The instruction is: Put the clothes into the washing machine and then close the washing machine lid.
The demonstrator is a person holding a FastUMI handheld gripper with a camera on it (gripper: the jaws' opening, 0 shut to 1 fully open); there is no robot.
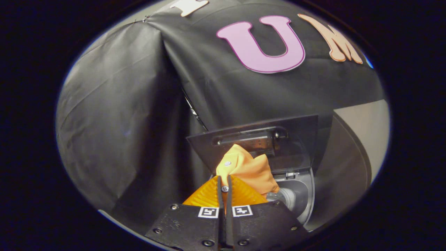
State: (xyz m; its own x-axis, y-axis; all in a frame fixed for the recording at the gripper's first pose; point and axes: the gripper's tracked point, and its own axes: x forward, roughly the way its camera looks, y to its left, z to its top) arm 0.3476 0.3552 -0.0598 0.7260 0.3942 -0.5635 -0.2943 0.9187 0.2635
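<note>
- Booth wall [139,104]: black cloth, creased, hangs behind everything and takes up most of the gripper view. A vertical fold runs down it above the machine.
- Pale surface [369,132]: a light patch of flat background beyond the machine, to its right. Cannot tell what it belongs to.
- Washing machine [303,198]: small, pale grey body, sits ahead of the fingers and slightly to their right. Top opening faces up; part of the inner tub shows as a lighter rounded shape inside.
- Washing machine lid [299,139]: dark, semi-transparent panel, raised and standing near upright behind the opening. A slot-like handle recess runs across its upper part.
- Clothes [249,167]: one orange garment with a small pale button on it, bunched into a peak just ahead of the fingertips. It hangs over the machine's opening, in front of the lid; the lower end is hidden by the fingers, so cannot tell whether it touches the tub.
- Gripper [224,190]: fingers closed almost together, only a thin gap between them, with orange fabric pinched in that gap. Garment is held up by both fingers.
</note>
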